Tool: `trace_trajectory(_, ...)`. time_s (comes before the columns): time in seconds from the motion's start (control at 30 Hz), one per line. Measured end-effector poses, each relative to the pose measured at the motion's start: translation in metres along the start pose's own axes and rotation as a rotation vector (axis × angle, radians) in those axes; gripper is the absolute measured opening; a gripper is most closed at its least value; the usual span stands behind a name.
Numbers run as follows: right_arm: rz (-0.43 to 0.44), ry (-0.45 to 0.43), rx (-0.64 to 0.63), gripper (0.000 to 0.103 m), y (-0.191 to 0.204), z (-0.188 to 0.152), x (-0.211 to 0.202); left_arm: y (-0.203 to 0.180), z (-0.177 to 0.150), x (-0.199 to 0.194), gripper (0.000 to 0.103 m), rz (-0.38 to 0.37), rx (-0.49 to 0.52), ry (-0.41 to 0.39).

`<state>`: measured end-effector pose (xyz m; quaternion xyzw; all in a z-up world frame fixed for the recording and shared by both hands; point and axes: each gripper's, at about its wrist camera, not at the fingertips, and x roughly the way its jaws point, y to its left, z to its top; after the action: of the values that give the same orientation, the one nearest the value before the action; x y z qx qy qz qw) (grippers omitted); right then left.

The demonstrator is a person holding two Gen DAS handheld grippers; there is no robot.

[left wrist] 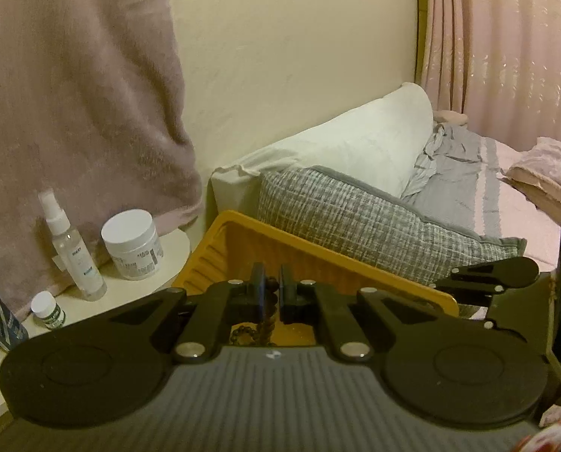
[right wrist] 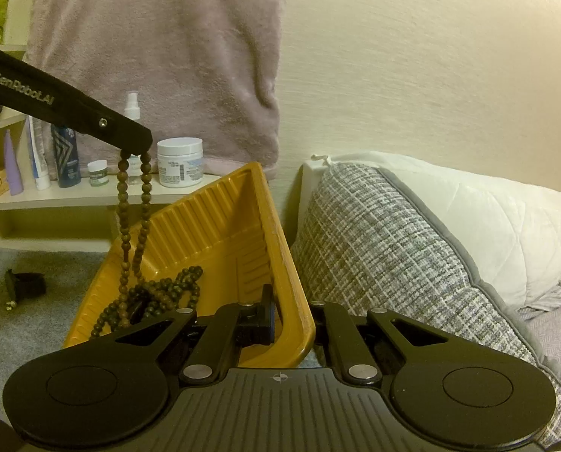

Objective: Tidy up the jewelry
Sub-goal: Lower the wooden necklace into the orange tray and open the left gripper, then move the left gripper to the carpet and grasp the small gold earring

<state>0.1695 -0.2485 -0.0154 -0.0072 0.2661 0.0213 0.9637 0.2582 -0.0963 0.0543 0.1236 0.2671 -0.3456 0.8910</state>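
Note:
My left gripper point(left wrist: 272, 293) is shut on a brown bead necklace point(left wrist: 265, 320) and holds it up above a yellow tray point(left wrist: 220, 248). In the right wrist view the left gripper point(right wrist: 135, 150) shows at upper left, with two strands of the necklace point(right wrist: 124, 203) hanging from it into the tray point(right wrist: 220, 222), where the rest lies coiled. My right gripper point(right wrist: 291, 324) is shut on the tray's near rim, one finger point(right wrist: 267, 320) inside the wall and the other outside. The right gripper also shows at the right edge of the left wrist view point(left wrist: 487, 278).
A white shelf point(right wrist: 92, 196) holds a spray bottle point(left wrist: 71, 245), a white jar point(left wrist: 131, 245), a small bottle point(left wrist: 49, 310) and a dark can point(right wrist: 65, 158). A pink towel point(right wrist: 160, 56) hangs behind. A grey checked pillow point(right wrist: 386, 248) and white pillow point(left wrist: 355, 143) lie right of the tray.

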Motion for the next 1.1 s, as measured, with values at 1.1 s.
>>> trace_trajectory(1.1, -0.002, 0.004, 0.002, 0.006, -0.001, -0.001, 0.001, 0.084, -0.052, -0.073, 0.024, 0.353, -0.196, -0.032)
